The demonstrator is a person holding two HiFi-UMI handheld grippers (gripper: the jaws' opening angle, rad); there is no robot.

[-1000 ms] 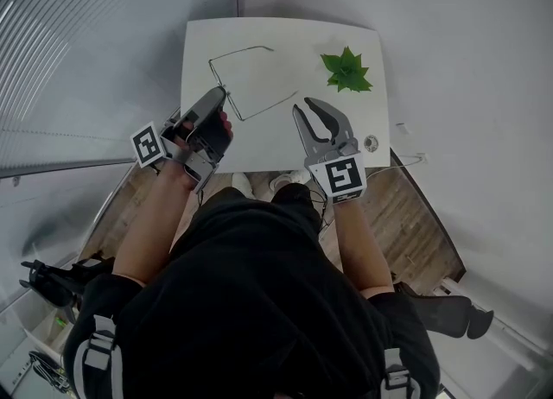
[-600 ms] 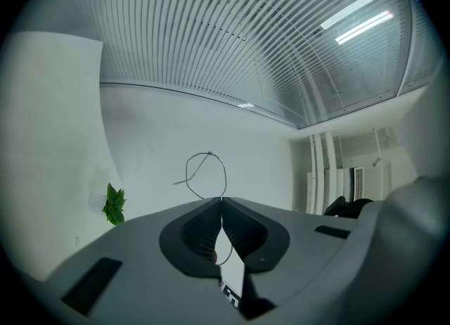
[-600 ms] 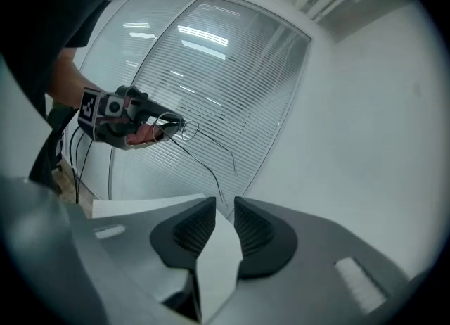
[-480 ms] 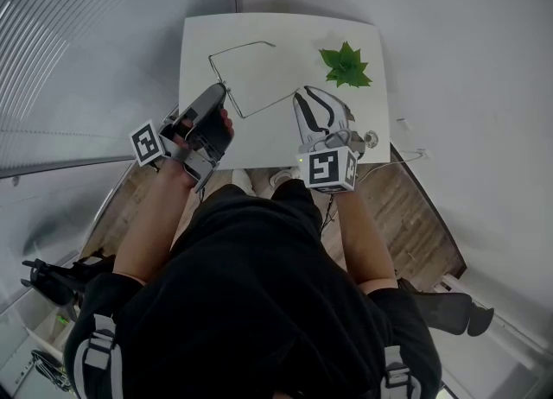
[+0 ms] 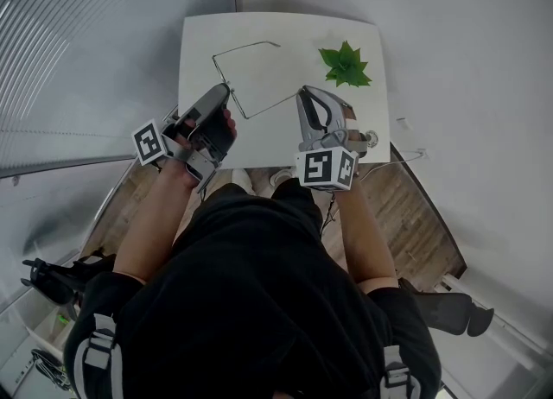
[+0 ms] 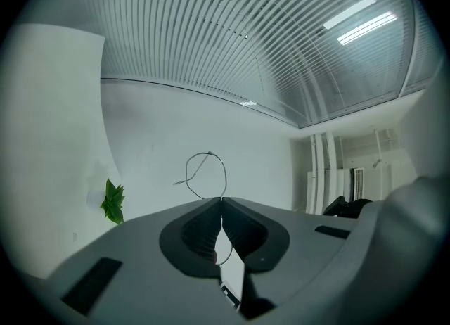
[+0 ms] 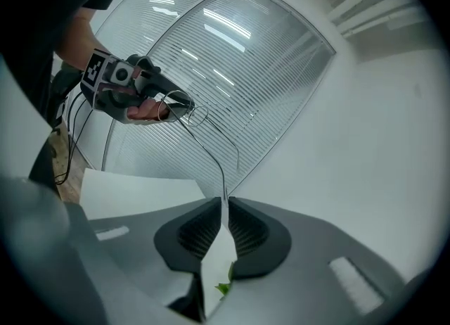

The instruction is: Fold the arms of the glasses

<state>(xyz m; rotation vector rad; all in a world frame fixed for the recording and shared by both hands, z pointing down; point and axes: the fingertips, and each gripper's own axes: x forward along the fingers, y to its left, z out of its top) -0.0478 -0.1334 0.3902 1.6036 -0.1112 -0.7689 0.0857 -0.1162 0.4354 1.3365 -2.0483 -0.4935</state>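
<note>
Pressed together, the jaws of the left gripper (image 5: 224,89) pinch the front of the thin grey wire-framed glasses (image 5: 238,49). In the left gripper view the wire runs straight through the closed tips and a lens loop stands up beyond them. The glasses hang above the left half of the white tabletop (image 5: 285,30), nearer its front edge than its back. Both arms are still swung out, one reaching toward the back edge and the other running right toward the middle.

The tip of that nearer arm sits between the jaws of the right gripper (image 5: 302,92), which have just been closing. The right gripper view shows them drawn in to a narrow slit with the arm's end standing in it. The slit looks wider than the wire, so I judge that the pads do not clamp it yet. Further right, near the back right corner, lies a small green spiky plastic plant (image 5: 346,66), well apart from the frame.

The main risk, as I see it, is the wire's thinness. If the right gripper swings before its jaws have truly closed, the arm's tip could slide out of the slit and spring back. If it grips hard and pushes off the hinge's line, the arm may bend instead of folding. The left pinch holds only a sliver of frame, so sideways force could twist the front in those jaws or pull it free. The far arm also remains open.
</note>
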